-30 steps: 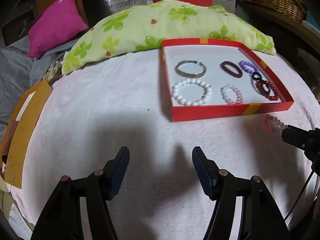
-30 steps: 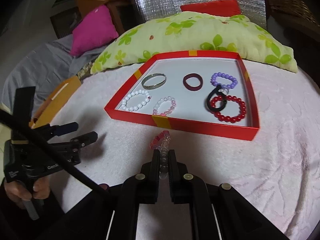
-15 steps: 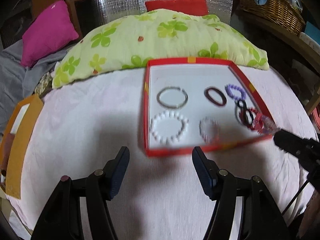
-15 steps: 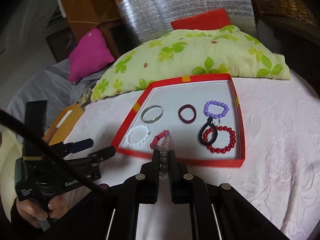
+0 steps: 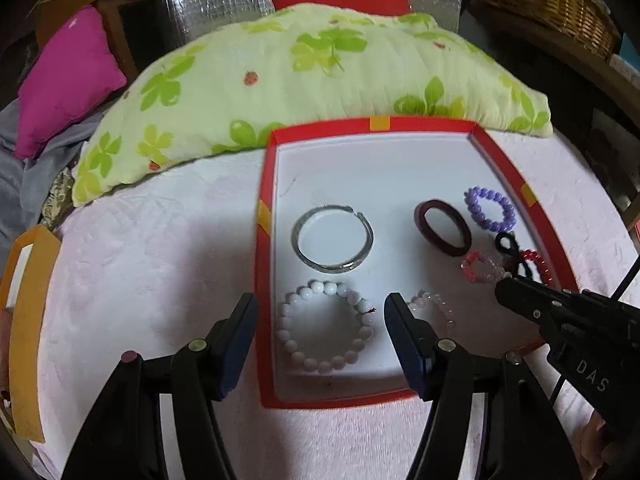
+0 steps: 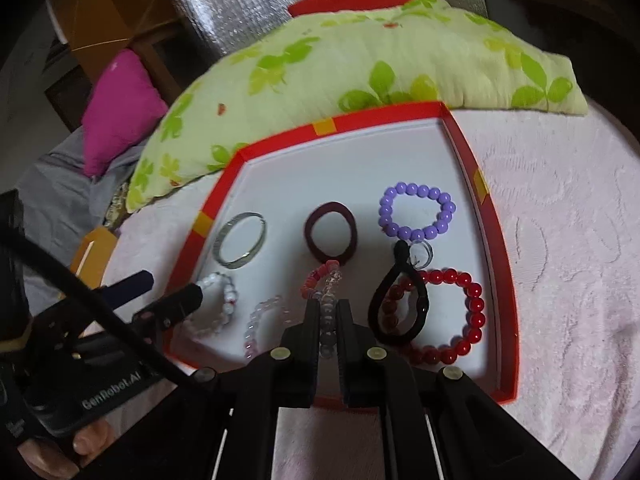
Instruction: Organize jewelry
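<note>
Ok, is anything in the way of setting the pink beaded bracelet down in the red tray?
Nothing visible blocks it. The right hand-held gripper holds the pink beaded bracelet over bare white floor of the red tray, between the maroon hair band and the black hair tie.

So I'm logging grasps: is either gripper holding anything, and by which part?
The right gripper pinches the pink bracelet by its near side, the loop sticking out over the tray. The left gripper is open, empty.
</note>
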Demonstrator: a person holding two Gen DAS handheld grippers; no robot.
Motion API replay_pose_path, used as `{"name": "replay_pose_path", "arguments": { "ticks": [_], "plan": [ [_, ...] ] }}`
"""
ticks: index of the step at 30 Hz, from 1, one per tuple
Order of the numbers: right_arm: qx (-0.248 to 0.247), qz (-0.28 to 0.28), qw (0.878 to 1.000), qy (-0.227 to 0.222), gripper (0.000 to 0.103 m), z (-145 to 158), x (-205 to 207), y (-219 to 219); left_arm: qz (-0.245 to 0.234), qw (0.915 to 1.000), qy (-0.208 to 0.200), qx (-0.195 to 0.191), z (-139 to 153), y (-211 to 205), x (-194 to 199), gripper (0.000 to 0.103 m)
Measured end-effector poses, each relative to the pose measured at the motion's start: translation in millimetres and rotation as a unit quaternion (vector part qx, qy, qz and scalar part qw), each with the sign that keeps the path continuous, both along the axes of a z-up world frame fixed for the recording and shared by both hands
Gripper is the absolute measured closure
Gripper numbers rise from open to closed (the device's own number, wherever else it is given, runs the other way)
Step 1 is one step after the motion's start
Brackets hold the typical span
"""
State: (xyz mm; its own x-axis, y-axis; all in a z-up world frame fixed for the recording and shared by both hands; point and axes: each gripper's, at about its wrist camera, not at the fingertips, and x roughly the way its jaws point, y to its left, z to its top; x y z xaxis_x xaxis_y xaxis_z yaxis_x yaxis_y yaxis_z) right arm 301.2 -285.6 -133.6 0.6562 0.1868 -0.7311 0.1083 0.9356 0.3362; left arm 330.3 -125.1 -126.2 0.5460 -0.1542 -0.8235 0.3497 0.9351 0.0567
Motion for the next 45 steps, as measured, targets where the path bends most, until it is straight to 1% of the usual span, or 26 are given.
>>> {"name": "replay_pose_path", "arguments": {
  "ticks": [6,10,13,15,17,21,23,24,25,26,27,28,29,31,33,35,40,45],
  "plan": [
    [0.0,-0.006,1.0,0.016,0.094,-11,8,-1,-0.006,0.9995,0.024,0.021,-24,-7,7,0.037],
    [-0.001,-0.001,1.0,0.012,0.092,-9,6,2,-0.016,0.9993,0.021,0.026,-26,-7,2,0.037],
    [-0.006,-0.002,1.0,-0.005,0.091,-2,-1,3,-0.019,0.9994,0.006,0.03,-19,-5,-8,0.037],
    [-0.013,-0.005,1.0,-0.017,0.091,5,-9,4,-0.02,0.9989,-0.01,0.042,-13,-5,-16,0.037],
    [-0.022,-0.007,0.999,-0.029,0.091,12,-17,5,-0.01,0.9976,-0.033,0.061,-5,-1,-25,0.037],
    [-0.05,-0.015,0.998,-0.037,0.091,25,-38,6,0.013,0.9975,-0.044,0.054,10,18,-45,0.037],
    [-0.063,-0.019,0.997,-0.037,0.091,32,-51,7,0.022,0.9973,-0.051,0.049,19,30,-61,0.037],
    [-0.07,-0.019,0.997,-0.038,0.088,36,-59,9,0.026,0.9972,-0.053,0.048,22,34,-68,0.037],
    [-0.073,-0.02,0.996,-0.039,0.084,39,-67,10,0.031,0.9971,-0.054,0.044,26,40,-78,0.037],
    [-0.074,-0.023,0.996,-0.04,0.073,43,-79,12,0.033,0.9972,-0.053,0.04,29,44,-84,0.037],
    [-0.072,-0.027,0.996,-0.038,0.066,44,-88,13,0.035,0.9975,-0.051,0.033,35,49,-95,0.037],
    [-0.07,-0.03,0.996,-0.037,0.048,46,-100,15,0.037,0.9976,-0.051,0.028,38,53,-103,0.037],
    [-0.072,-0.031,0.996,-0.04,0.039,49,-111,18,0.041,0.9976,-0.051,0.025,43,55,-112,0.037],
    [-0.092,-0.027,0.994,-0.043,0.039,54,-133,28,0.044,0.9973,-0.056,0.019,53,59,-133,0.036],
    [-0.115,-0.026,0.992,-0.041,0.039,62,-154,38,0.045,0.9966,-0.065,0.023,62,62,-155,0.036],
    [-0.12,-0.026,0.991,-0.051,0.039,73,-176,43,0.046,0.9956,-0.077,0.028,70,66,-177,0.036],
    [-0.126,-0.036,0.989,-0.071,0.039,100,-224,53,0.062,0.9941,-0.084,0.029,85,83,-220,0.036],
    [-0.131,-0.048,0.986,-0.087,0.039,119,-268,64,0.074,0.9916,-0.099,0.036,95,99,-260,0.036]
  ]
}}
